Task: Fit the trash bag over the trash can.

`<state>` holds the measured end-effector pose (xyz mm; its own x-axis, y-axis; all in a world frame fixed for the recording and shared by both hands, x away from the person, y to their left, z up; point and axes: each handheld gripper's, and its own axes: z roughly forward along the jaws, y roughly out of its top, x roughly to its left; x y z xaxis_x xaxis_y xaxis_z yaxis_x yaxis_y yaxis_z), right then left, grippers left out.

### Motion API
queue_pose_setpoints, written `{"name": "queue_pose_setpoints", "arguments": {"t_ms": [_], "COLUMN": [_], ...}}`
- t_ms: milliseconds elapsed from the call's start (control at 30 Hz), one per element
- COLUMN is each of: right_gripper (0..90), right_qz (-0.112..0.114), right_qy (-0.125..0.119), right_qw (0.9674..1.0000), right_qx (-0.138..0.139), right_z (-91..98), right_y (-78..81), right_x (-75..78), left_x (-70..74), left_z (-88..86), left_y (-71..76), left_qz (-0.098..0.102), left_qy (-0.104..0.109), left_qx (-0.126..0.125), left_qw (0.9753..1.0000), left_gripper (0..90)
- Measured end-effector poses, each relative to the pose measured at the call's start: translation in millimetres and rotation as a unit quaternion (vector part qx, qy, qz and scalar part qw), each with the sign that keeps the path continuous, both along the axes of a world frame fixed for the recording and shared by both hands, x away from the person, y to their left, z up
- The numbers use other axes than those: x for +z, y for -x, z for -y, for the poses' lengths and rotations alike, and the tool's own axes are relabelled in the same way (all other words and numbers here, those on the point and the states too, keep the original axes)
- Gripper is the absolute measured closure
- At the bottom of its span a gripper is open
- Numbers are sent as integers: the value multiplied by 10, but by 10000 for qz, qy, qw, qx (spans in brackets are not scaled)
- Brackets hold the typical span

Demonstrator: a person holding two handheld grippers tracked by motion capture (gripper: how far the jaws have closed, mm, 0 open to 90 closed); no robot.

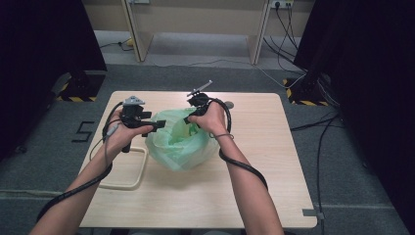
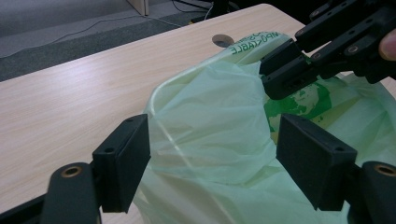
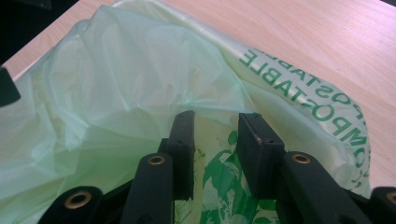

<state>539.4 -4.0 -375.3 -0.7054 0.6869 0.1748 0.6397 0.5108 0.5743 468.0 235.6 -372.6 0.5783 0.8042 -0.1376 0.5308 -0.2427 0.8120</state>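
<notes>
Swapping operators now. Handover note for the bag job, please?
Left claw: open, jaws either side of the near rim of the green bag, nothing gripped yet.
Right claw: jaws narrowly apart at the far rim; whether they hold film, cannot tell.
Bag sits mid-table, mouth up and partly spread, printed side toward the right claw. Cream frame lies flat at the bag's left, untouched.
Done: both claws at the rim.
Left: probably close the left claw, then pull the mouth open.
</notes>
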Motion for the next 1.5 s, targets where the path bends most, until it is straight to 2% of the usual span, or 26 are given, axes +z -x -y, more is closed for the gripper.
{"name": "queue_pose_setpoints", "arguments": {"t_ms": [133,333,633,767,1000,1100,1300,1400,1500], "right_gripper": [666,631,573,545,536,530,516,505,496], "right_qz": [-26,54,64,111,254,456,785,861,881], "right_qy": [-8,-67,-104,-170,-408,-549,-854,-971,-987], "right_qw": [10000,9997,9997,9996,9985,9967,9906,9879,9868], "right_qx": [-91,-215,-223,-202,-244,-381,-721,-848,-932], "right_z": [-9,10,9,17,94,180,376,466,529], "right_y": [-25,-51,-48,-9,105,150,220,232,240], "right_x": [-21,-29,-38,28,234,315,450,484,487], "left_x": [2,7,32,48,38,30,27,18,-2], "left_z": [7,17,48,64,149,204,318,372,414], "left_y": [-9,-11,-37,-57,-85,-117,-174,-203,-232], "left_qz": [-5,1,6,4,-81,-102,-49,34,93], "left_qy": [2,7,7,-1,-49,-157,-429,-687,-902], "left_qx": [8,-10,-7,3,-19,62,127,215,333], "left_qw": [10000,10000,10000,10000,10000,9998,9990,9974,9953], "left_gripper": [248,247,237,229,197,171,154,154,154]}}
